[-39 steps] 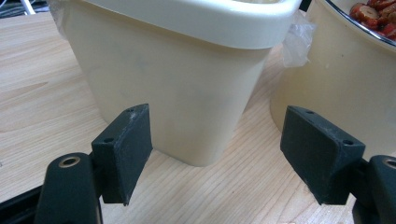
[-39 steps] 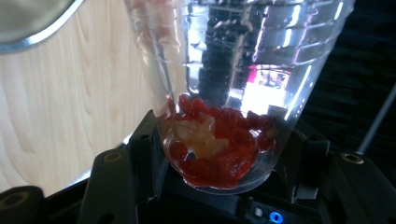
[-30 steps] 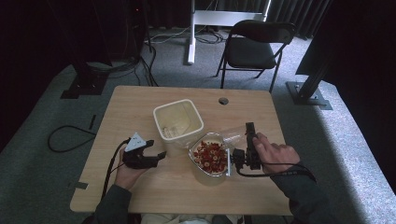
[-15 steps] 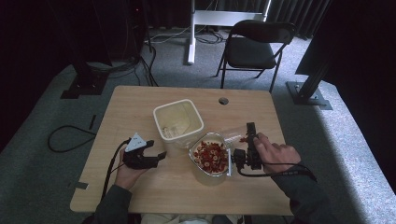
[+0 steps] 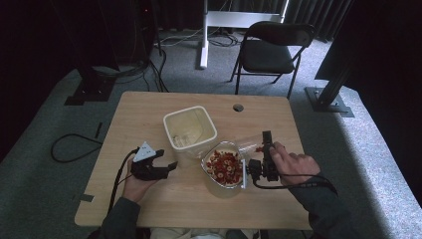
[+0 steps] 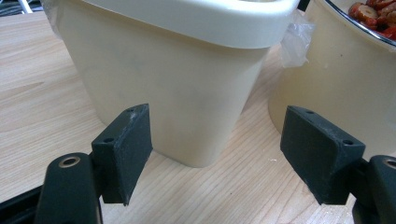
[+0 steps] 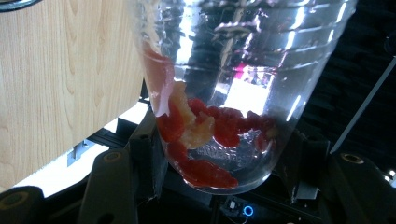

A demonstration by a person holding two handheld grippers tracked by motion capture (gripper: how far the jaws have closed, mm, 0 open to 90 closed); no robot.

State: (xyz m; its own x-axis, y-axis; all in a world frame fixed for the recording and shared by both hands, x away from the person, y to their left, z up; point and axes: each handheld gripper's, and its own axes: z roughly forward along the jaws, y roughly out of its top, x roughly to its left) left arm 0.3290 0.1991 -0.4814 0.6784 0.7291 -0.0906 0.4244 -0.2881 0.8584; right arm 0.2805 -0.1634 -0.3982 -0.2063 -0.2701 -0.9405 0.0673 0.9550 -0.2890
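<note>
While the counter carries everything, the biggest item on it is the cream bin with a plastic liner, sitting straight ahead of the left tool and just off its tips. In the left gripper view the bin's wall stands beyond the two black pads, not between them; the jaws are partly apart with nothing gripped, resting low over the counter.

Next down: the bowl of red pieces, just beside the bin, between the two tools and directly in front of the right tool. Its cream wall also sits at the right of the left tool's view.

The right tool is clamped on a clear plastic cup, held tipped on its side with the mouth toward the bowl's rim. In the right gripper view the cup sits between the jaws, a few red pieces and one pale bit clinging inside near its base.
</note>
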